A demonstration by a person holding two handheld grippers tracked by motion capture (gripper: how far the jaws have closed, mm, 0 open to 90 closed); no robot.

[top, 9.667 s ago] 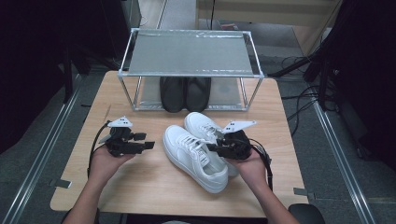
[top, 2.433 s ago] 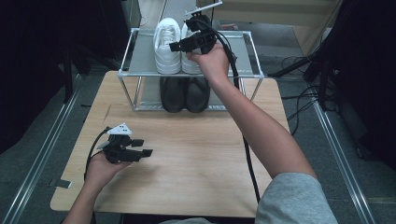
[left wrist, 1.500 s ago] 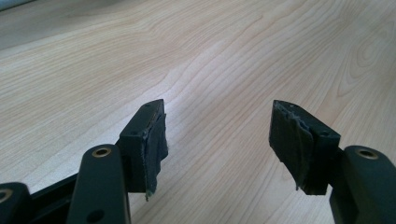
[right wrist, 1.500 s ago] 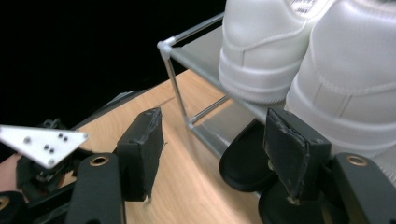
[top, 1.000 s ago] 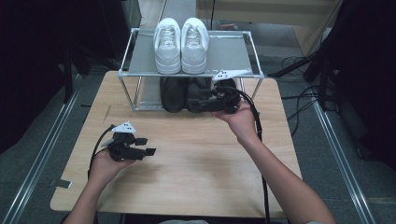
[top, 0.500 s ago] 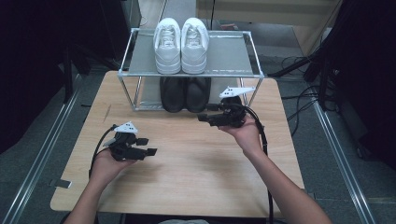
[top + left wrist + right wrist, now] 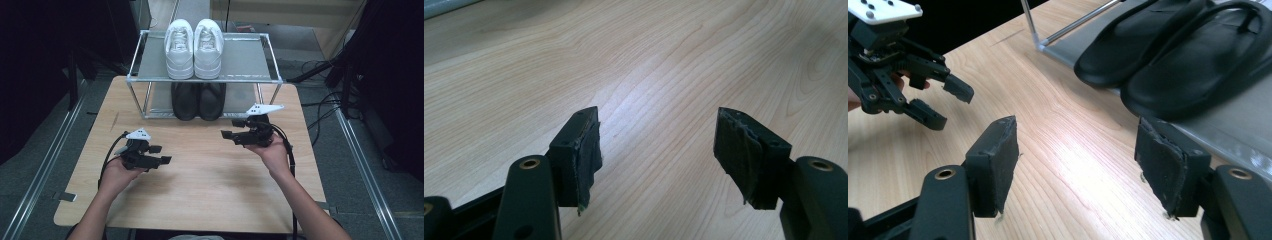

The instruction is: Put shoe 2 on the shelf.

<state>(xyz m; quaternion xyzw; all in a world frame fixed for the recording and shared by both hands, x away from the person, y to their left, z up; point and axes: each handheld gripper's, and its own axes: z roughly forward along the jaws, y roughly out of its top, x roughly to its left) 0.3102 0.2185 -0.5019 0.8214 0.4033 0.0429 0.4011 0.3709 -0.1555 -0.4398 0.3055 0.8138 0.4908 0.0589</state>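
Right tool [image 7: 231,134]: jaws have just been opening and stand apart with nothing between them, held over the bench [image 7: 210,190] just in front of the rack [image 7: 250,55]. Left tool [image 7: 160,156]: jaws apart, empty, above bare wood. White sneakers [image 7: 194,41] stand on the top shelf; black sandals [image 7: 199,100] lie on the lower shelf

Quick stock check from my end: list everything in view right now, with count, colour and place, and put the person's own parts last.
white sneakers: 2, white, side by side on the rack's top shelf.
black sandals: 2, black, side by side on the rack's lower shelf.
shoe rack: 1, grey metal, at the table's far edge.
table: 1, light wood, under the rack.
left gripper: 1, black, open, nothing between the jaws, over the table's left part.
right gripper: 1, black, open, nothing between the jaws, near the sandals.
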